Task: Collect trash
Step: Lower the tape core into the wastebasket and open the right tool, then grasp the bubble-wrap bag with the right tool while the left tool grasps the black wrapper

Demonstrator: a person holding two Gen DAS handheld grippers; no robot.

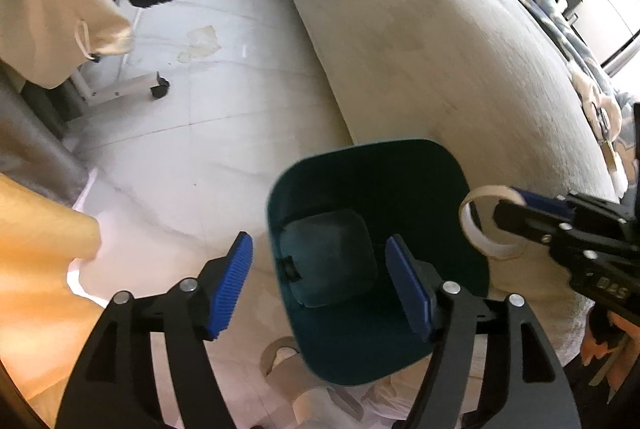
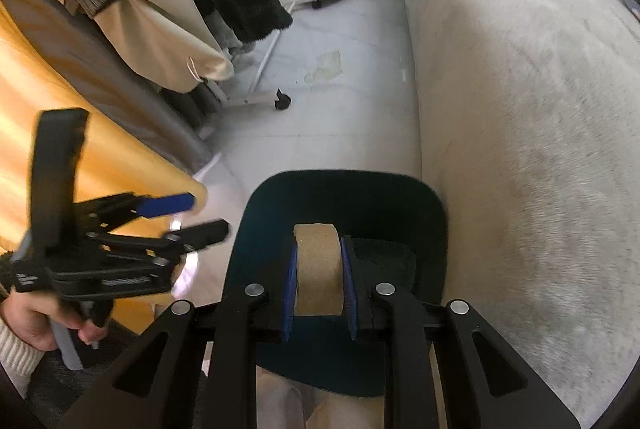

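Both looking steeply down from close above the dark bin, facing along the floor beside the sofa; left view seeing the right tool, right view seeing the left tool.

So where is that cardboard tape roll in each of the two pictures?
Left wrist view: the tape roll sits at the right edge, held by the right gripper beside the bin.
Right wrist view: low centre, clamped between the blue jaws, over the bin.
Shared landmark: the dark teal bin.

White lettering on the right gripper body, upside down, too blurred to read
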